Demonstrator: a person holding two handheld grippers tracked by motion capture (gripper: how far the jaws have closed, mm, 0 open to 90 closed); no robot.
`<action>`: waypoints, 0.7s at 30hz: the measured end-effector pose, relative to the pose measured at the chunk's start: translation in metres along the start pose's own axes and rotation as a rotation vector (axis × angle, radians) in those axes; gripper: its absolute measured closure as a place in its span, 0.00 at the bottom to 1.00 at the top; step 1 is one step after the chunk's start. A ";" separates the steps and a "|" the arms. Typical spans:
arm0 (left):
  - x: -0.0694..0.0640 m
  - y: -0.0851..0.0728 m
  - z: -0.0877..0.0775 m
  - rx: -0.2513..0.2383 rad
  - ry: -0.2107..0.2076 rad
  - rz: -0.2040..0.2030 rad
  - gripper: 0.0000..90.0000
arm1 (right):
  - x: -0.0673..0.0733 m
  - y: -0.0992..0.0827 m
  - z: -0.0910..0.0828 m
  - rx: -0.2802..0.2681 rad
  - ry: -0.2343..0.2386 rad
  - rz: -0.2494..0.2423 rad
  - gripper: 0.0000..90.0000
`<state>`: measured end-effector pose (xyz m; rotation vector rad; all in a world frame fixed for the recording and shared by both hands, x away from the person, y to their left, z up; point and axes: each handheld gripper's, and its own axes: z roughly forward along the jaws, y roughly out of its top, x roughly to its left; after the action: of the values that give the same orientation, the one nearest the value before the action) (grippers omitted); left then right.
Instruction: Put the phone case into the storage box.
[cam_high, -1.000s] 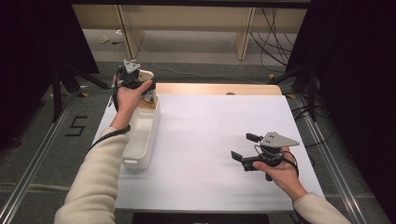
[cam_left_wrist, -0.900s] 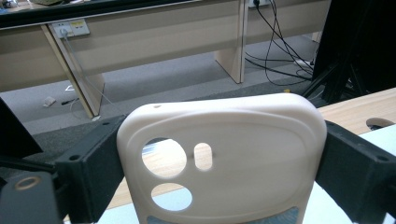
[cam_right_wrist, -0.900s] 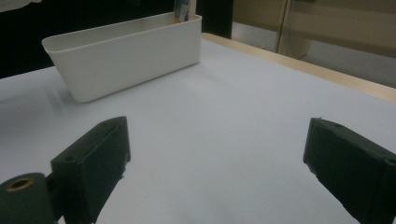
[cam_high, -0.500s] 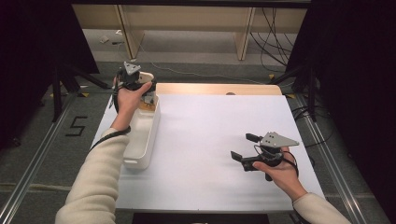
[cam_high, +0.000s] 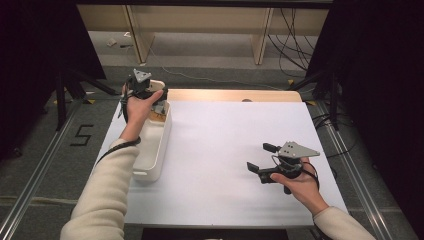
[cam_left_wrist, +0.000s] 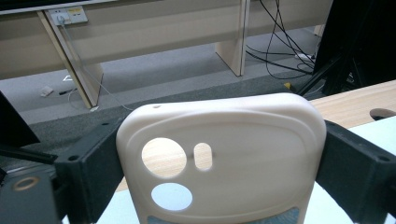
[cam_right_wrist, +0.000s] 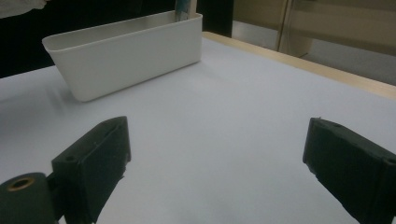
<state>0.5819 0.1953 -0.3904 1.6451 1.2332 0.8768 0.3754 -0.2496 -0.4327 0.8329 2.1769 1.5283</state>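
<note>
Between the earlier frames and this one the left tool (cam_high: 150, 97) had shifted only slightly at the far end of the white bin (cam_high: 152, 150), the phone case staying in its grip, while the right tool (cam_high: 261, 158) had kept its place over the near right part of the worktop (cam_high: 220, 150). In the high view the left hand (cam_high: 136, 102) held its tool above the far end of the bin, which lay along the left edge of the white worktop; the sleeve (cam_high: 102, 195) ran back toward the near edge. In the left gripper view the tool (cam_left_wrist: 219, 158) was clenched on a cream phone case (cam_left_wrist: 224, 154), one black jaw pressed against each side edge; the case stood upright, its camera cut-outs toward the left of that view; whether it touched the bin could not be told. In the high view the right hand (cam_high: 295, 182) held its tool low over bare worktop, well apart from the bin. In the right gripper view the tool (cam_right_wrist: 217, 154) stood released, its jaws spread wide with nothing between them; beyond them the white bin (cam_right_wrist: 126, 51) rested on the worktop (cam_right_wrist: 224, 116), with a wooden strip (cam_right_wrist: 299, 65) along the worktop's far edge.
</note>
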 end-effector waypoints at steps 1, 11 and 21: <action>0.000 0.000 0.000 0.002 -0.002 0.001 0.10 | 0.000 0.000 0.000 0.003 -0.001 -0.001 0.10; 0.000 -0.005 0.003 0.016 -0.002 -0.006 0.10 | 0.000 0.000 0.000 0.005 0.000 0.000 0.10; 0.000 -0.008 0.006 0.026 -0.006 -0.010 0.10 | 0.000 0.000 0.000 0.005 0.002 0.000 0.10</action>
<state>0.5843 0.1949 -0.3999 1.6595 1.2518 0.8525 0.3758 -0.2497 -0.4332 0.8334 2.1828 1.5253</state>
